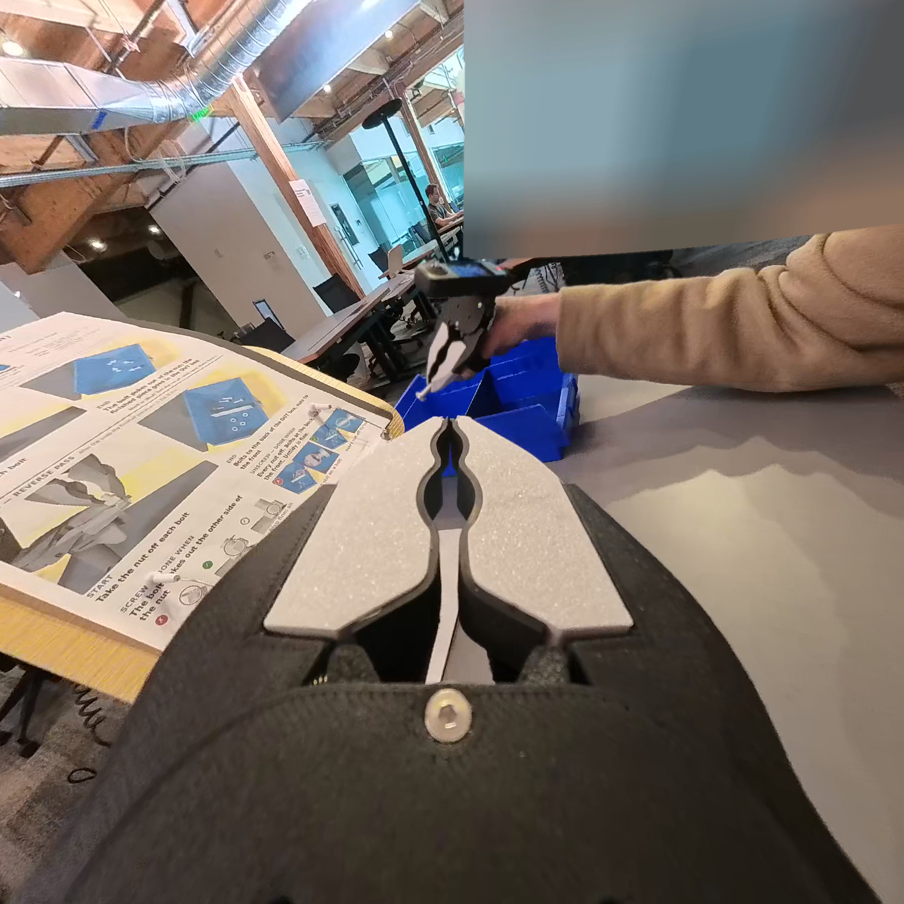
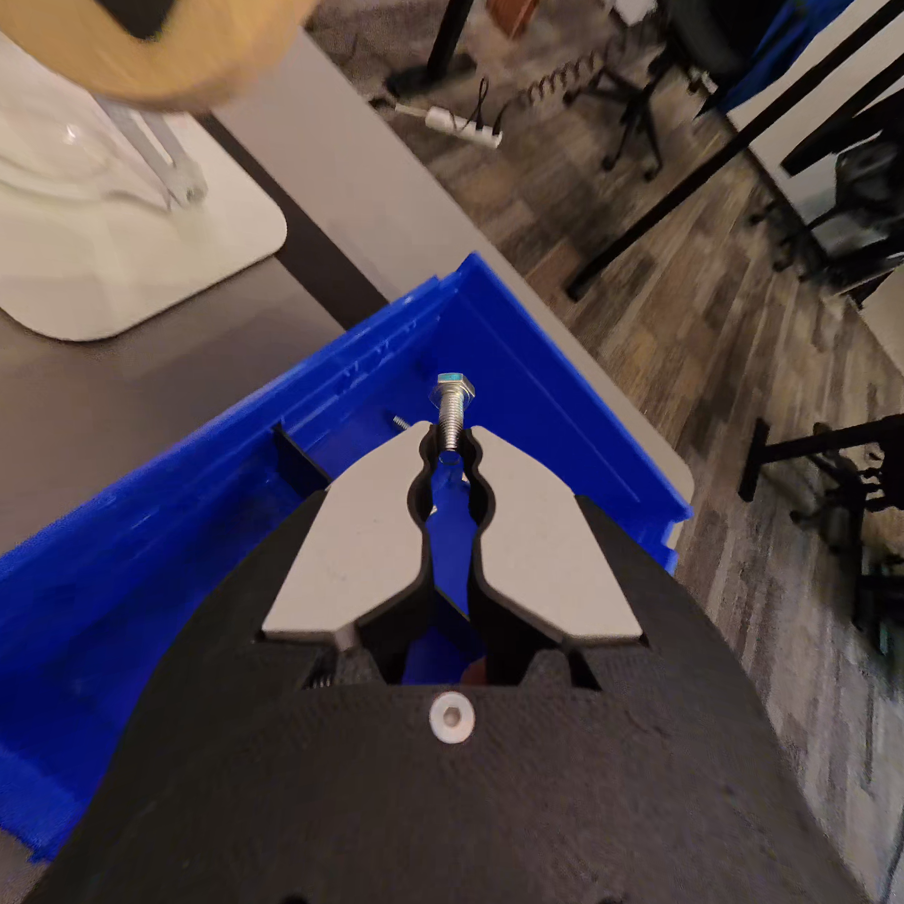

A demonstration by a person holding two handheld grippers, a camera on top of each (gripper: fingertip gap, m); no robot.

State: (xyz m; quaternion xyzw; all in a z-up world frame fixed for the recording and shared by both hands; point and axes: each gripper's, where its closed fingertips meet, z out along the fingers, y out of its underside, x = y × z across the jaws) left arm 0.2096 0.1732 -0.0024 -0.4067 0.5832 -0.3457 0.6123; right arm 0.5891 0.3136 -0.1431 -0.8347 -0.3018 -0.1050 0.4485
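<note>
Left wrist view: left gripper (image 1: 452, 425), jaws closed on nothing, hovering over grey surface (image 1: 734, 513); one blue divided bin (image 1: 528, 430) just ahead; one instruction sheet (image 1: 146, 440) on wooden board (image 1: 88, 650) at left; right gripper (image 1: 433, 384) above bin. Right wrist view: right gripper (image 2: 450, 430), jaws clamped on one hex bolt (image 2: 451, 408), head outward, above bin (image 2: 513, 372) corner; one white stand base (image 2: 122, 254) beside.

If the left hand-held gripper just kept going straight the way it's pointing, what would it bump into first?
Probably the blue bin: its near wall sits just beyond the tips of the left hand-held gripper, which is shut and empty. Depth is hard to judge; if it travels high enough, it could pass over the rim.
</note>
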